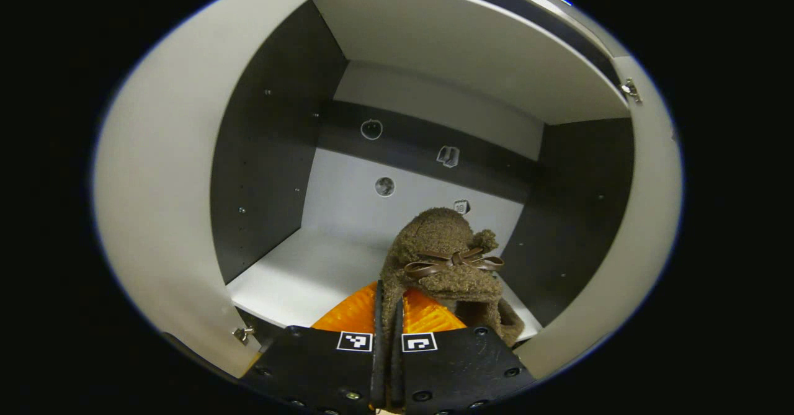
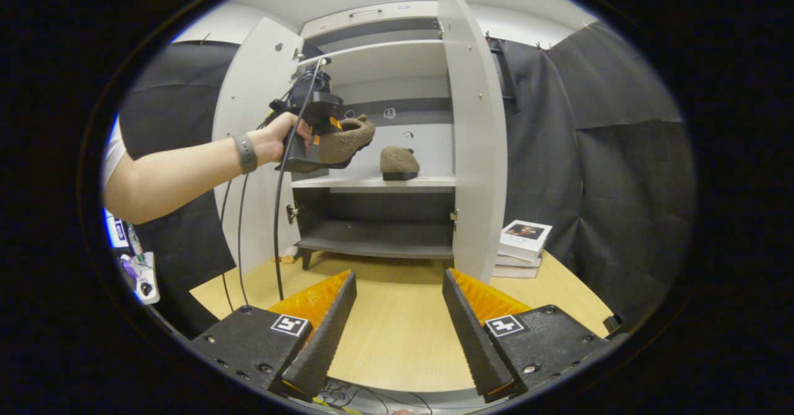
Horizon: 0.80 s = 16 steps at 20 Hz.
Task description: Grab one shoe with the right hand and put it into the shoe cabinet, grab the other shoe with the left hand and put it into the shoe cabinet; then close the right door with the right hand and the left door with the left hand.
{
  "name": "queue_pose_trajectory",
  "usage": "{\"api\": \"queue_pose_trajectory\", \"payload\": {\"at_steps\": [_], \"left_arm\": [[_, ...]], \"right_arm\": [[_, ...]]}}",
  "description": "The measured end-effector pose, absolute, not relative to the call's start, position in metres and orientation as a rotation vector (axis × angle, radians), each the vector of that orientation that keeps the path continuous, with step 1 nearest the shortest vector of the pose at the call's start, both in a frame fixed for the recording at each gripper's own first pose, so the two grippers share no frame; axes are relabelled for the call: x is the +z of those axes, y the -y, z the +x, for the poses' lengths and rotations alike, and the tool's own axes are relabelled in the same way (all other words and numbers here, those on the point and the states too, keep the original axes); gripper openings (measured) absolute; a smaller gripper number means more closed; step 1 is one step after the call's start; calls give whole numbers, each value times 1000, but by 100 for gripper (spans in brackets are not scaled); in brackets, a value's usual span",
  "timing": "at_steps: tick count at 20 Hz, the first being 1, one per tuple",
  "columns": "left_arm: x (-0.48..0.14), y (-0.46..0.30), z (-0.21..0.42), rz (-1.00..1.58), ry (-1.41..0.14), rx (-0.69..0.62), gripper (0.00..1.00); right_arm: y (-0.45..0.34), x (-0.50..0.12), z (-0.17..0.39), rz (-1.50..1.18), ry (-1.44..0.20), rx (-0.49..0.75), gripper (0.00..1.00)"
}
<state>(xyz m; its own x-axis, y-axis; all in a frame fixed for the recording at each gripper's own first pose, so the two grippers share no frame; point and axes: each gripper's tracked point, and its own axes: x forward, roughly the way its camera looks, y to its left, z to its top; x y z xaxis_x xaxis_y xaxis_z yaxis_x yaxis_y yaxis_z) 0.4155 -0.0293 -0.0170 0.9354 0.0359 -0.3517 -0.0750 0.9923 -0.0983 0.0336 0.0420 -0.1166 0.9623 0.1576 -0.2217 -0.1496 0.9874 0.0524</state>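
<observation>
In the left gripper view my left gripper (image 1: 388,300) is shut on a fuzzy brown shoe (image 1: 443,257) with a bow, its toe pointing into the open shoe cabinet above the white shelf (image 1: 310,272). The right gripper view shows the same shoe (image 2: 347,139) held in the air by the left gripper (image 2: 313,126) and a hand, just in front of the shelf (image 2: 372,181). The other brown shoe (image 2: 399,162) stands on that shelf toward the right. My right gripper (image 2: 398,278) is open above the wooden table (image 2: 397,340), well back from the cabinet, with nothing between its fingers.
Both cabinet doors stand open: the left door (image 2: 248,123) and the right door (image 2: 471,129). A lower dark shelf (image 2: 372,238) lies beneath. A stack of books (image 2: 521,244) sits on the table right of the cabinet. Cables hang from the left gripper.
</observation>
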Motion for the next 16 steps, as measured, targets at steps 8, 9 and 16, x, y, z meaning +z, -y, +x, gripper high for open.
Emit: {"api": "queue_pose_trajectory", "payload": {"at_steps": [8,9,16], "left_arm": [[-95,17,459,-121,-626,132,3],[-98,17,459,-131,-651,131,4],[-100,-1,457,-99,-699,172,48]], "right_arm": [[-20,-115,38,31,-219,95,89],[-20,-117,38,31,-224,94,89],[-26,-117,46,30,-222,118,89]]}}
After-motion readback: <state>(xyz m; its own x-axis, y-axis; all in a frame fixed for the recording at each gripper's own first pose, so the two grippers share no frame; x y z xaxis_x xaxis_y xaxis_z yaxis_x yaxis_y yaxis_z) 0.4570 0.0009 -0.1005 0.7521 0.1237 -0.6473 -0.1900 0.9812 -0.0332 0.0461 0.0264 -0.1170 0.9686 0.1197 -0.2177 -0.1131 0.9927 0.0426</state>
